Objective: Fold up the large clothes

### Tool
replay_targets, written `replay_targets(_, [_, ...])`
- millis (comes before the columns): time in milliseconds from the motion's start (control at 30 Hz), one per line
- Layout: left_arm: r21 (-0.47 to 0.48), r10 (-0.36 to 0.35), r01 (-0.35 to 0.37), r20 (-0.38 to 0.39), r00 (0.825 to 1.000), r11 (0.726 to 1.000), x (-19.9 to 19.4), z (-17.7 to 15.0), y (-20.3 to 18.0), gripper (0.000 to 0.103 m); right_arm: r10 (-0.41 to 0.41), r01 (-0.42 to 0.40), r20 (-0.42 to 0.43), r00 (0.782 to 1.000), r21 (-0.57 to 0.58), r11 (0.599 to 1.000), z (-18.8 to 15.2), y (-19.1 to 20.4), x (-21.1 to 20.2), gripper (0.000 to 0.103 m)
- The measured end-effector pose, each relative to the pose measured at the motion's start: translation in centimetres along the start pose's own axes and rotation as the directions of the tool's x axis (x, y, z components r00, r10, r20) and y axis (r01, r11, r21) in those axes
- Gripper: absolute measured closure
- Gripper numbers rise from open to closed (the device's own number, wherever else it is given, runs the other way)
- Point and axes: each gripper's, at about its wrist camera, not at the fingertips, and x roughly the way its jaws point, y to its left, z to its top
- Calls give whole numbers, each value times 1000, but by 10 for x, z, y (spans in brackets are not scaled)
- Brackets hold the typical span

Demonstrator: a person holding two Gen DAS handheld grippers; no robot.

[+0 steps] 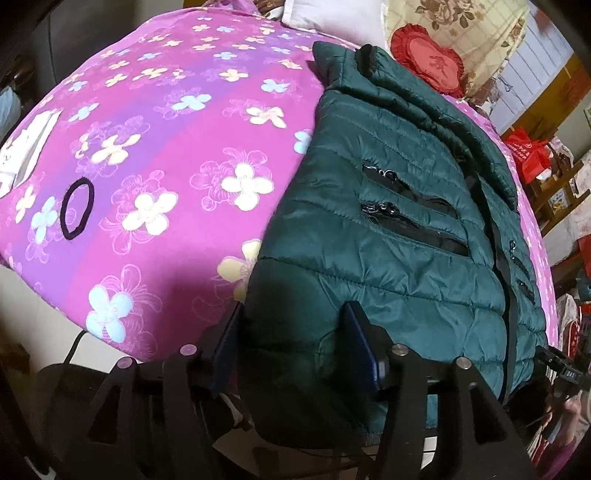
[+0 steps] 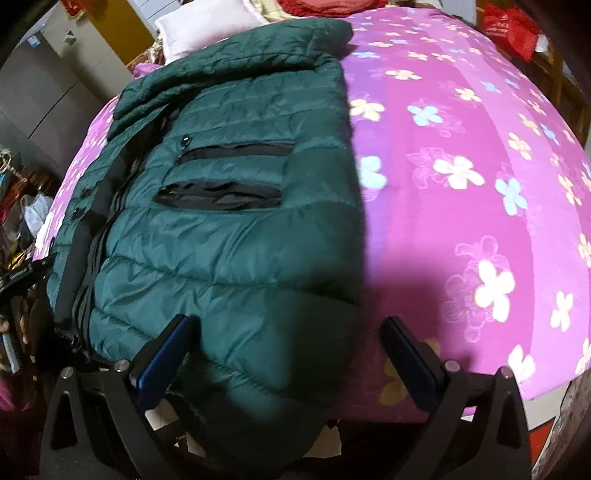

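The dark green quilted jacket (image 1: 388, 240) lies flat on the bed, on the pink flowered bedspread (image 1: 166, 147), its front up and its zip running lengthwise. Its collar points toward the pale pillow (image 1: 332, 18) at the head of the bed and its hem hangs just over the near edge. The sleeves do not show, so they seem already folded in, though that is a judgement.

The left gripper (image 1: 291, 343) stands with its jaws wide apart, straddling the hem corner of the jacket that lies nearer the black hair tie (image 1: 77, 210); fabric sits between the jaws but they do not press it. The right gripper (image 2: 288, 347) is likewise spread wide over the opposite hem corner of the jacket, holding nothing.

The jacket looks light, soft and puffy, with a smooth shell that probably slides easily between flat pads. The padding likely springs back, so a fold may not stay without being pressed down. The best hold appears to be the two hem corners, each pinched through the full thickness at a stitched seam, where the material is thinner and firmer than in the padded channels; the open pocket slits in the middle of the jacket are best avoided
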Motion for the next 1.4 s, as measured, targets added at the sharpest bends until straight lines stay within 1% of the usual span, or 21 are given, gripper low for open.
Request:
replay_targets(67, [29, 3, -3, -11, 1000, 1000, -1, 0, 2, 64, 6, -6, -3, 1000, -7, 1000, -1, 2, 0, 0])
replay_targets(133, [17, 10, -10, -9, 1000, 1000, -3, 0, 8, 64, 20, -20, -5, 1000, -11, 1000, -2, 4, 0, 0])
replay_targets(200, [-2, -3, 3, -8, 1000, 1000, -4, 0, 11, 64, 21, -21, 0, 1000, -16, 1000, -3, 5, 0, 0])
replay_targets(300, [3, 7, -7, -5, 1000, 1000, -3, -2, 6, 64, 29, -29, 2, 1000, -21, 999, -2, 8, 1, 0])
replay_targets(433, [0, -17, 17, -14, 1000, 1000, -1, -4, -1, 64, 79, -80, -12, 997, -49, 996, -3, 17, 3, 0])
replay_targets(533, [10, -3, 3, -11, 1000, 1000, -1, -4, -4, 63, 59, -59, -5, 998, -85, 995, -4, 24, 5, 0])
replay_targets(633, [20, -1, 2, -16, 1000, 1000, 0, -4, -6, 64, 71, -70, 12, 997, -81, 994, -5, 23, 5, 0])
replay_targets(667, [24, -2, 3, -15, 1000, 1000, -1, -4, -6, 65, 80, -78, 15, 997, -82, 994, -5, 23, 5, 1])
replay_targets(700, [32, -8, 9, -14, 1000, 999, -1, -5, -7, 72, 87, -84, 20, 996, -95, 992, -6, 25, 4, 2])
replay_targets(733, [39, -13, 14, -11, 1000, 999, -2, -5, -8, 75, 80, -76, 30, 996, -108, 991, -7, 27, 4, 11])
replay_targets(767, [47, -11, 12, -4, 1000, 999, -3, -6, -10, 81, 63, -57, 48, 997, -124, 991, -7, 29, 2, 24])
replay_targets(800, [61, -3, 3, 4, 1000, 998, -5, -6, -13, 87, 55, -47, 60, 997, -134, 990, -8, 30, 0, 29])
replay_targets(867, [95, 23, -25, 21, 1000, 995, -7, -7, -19, 92, 53, -41, 75, 996, -151, 988, -8, 32, -3, 49])
replay_targets(933, [117, 43, -47, 33, 999, 992, -8, -8, -23, 94, 50, -35, 93, 994, -157, 987, -7, 31, -8, 59])
replay_targets(967, [125, 50, -54, 35, 998, 991, -7, -8, -24, 95, 57, -41, 95, 994, -157, 987, -7, 30, -9, 60])
replay_targets(1133, [119, 61, -65, 32, 998, 991, -5, -8, -24, 94, 67, -52, 83, 994, -167, 985, -8, 27, -7, 59])
replay_targets(1200, [111, 66, -69, 29, 997, 991, -4, -8, -24, 92, 84, -72, 66, 994, -158, 985, -7, 25, -5, 51])
replay_targets(1233, [109, 70, -72, 27, 997, 991, -3, -8, -24, 92, 104, -96, 51, 993, -144, 985, -6, 22, -2, 40])
replay_targets(1267, [109, 71, -73, 26, 997, 991, -3, -8, -24, 90, 120, -113, 43, 992, -132, 985, -7, 21, 1, 32])
replay_targets(1333, [105, 68, -71, 28, 997, 992, -2, -9, -24, 87, 133, -124, 55, 990, -146, 982, -9, 22, 1, 30])
replay_targets(1400, [85, 55, -57, 27, 998, 995, 1, -9, -21, 81, 124, -111, 66, 990, -168, 979, -11, 26, 1, 30])
